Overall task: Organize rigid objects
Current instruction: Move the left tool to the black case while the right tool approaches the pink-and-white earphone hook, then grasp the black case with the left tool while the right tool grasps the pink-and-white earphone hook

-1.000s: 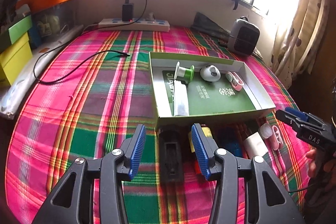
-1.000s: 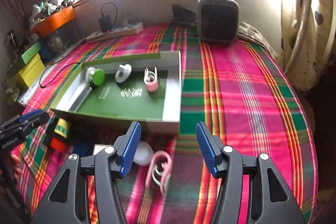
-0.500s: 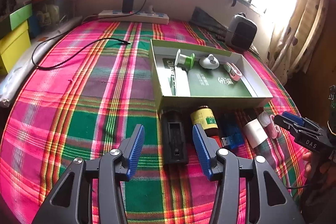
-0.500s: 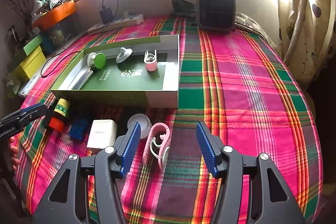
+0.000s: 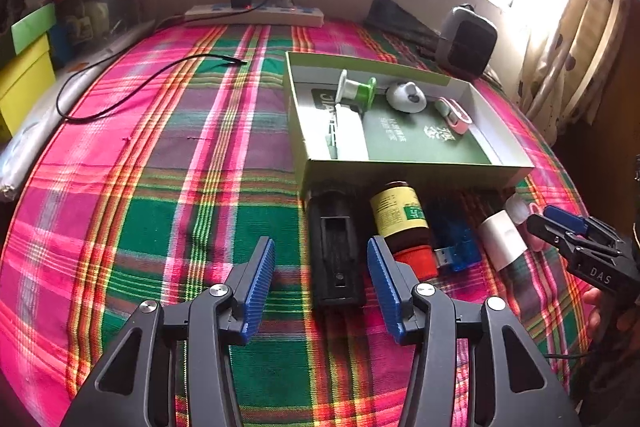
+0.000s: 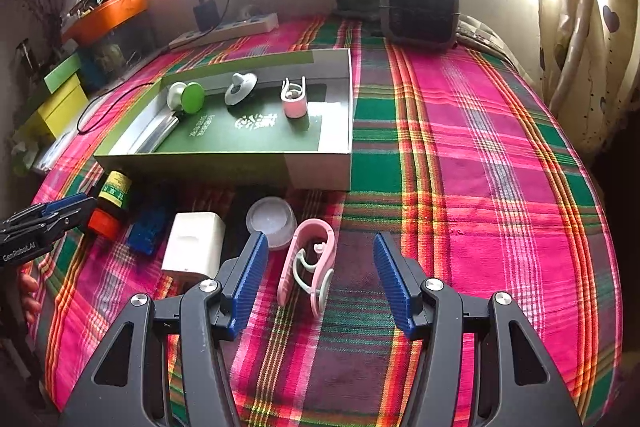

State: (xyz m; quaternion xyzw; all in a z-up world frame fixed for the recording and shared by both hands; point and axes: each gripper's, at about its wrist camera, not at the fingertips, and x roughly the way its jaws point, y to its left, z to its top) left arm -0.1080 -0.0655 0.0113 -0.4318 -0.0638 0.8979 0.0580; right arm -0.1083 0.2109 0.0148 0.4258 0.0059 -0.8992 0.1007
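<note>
At the lower centre of the left wrist view our left tongs (image 5: 320,285) stand apart over the black holder (image 5: 335,254) below the green box (image 5: 416,173), while low in the right wrist view our right tongs (image 6: 318,281) gape around the pink clip (image 6: 310,263), three items boxed, six left.

The table is covered by a woven plaid cloth (image 5: 160,155) of matt, slightly coarse look. The green box (image 6: 320,171) appears to be cardboard, its inner base glossy enough to catch light. A black holder (image 5: 336,255) of matt plastic is seen beside a brown bottle (image 5: 400,223) with a paper label and a smooth red plastic cap. The blue case (image 5: 456,243) is translucent plastic; the white block (image 6: 196,247) is smooth matt plastic. The pink clip (image 6: 312,263) looks like glossy plastic. Ribbed blue pads (image 6: 250,281) are borne by matt black gripper fingers with bright metal screws.
</note>
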